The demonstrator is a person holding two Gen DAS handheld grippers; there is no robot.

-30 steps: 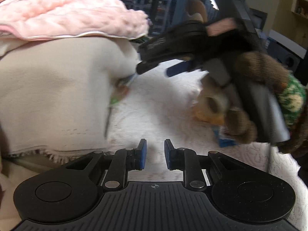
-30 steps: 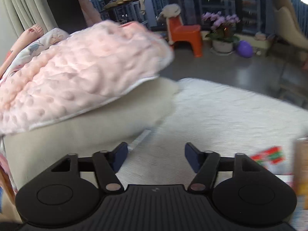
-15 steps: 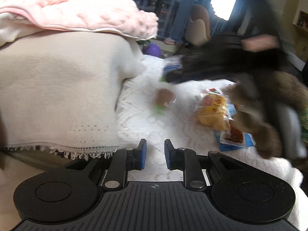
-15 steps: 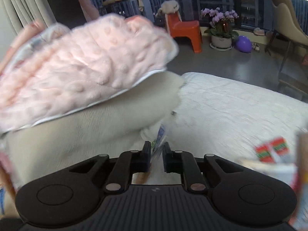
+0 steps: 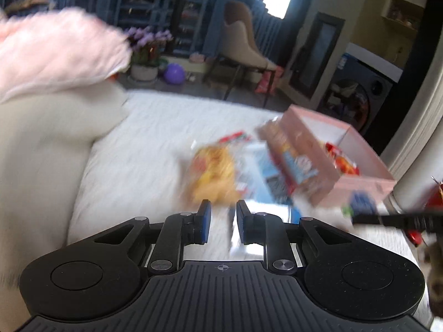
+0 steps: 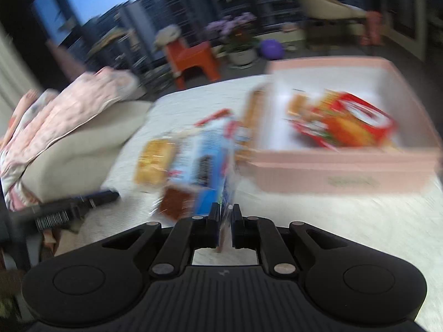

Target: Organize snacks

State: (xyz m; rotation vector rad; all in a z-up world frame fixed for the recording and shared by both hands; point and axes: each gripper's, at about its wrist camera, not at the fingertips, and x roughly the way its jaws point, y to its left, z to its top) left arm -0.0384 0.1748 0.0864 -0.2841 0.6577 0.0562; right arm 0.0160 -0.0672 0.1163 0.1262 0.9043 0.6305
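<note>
A white textured bed cover (image 6: 318,221) carries a pink open cardboard box (image 6: 332,177), a yellow snack packet (image 6: 155,163), a beige cushion (image 6: 83,149)

You are looking at a pale pink box (image 6: 343,178) with a white inside, and a packet (image 6: 346,123) in red, orange and yellow is lying in it. Beside it a light blue wrapper (image 6: 203,157) with dark print is showing a brown end, next to a golden-yellow packet (image 6: 155,163). The bed cover (image 6: 318,221) is looking cream-white with a fine knitted texture. A bumpy pink blanket (image 5: 55,55) is lying over a beige cushion (image 5: 41,144). Your left claw (image 5: 222,221) is showing blue pads on black.
</note>
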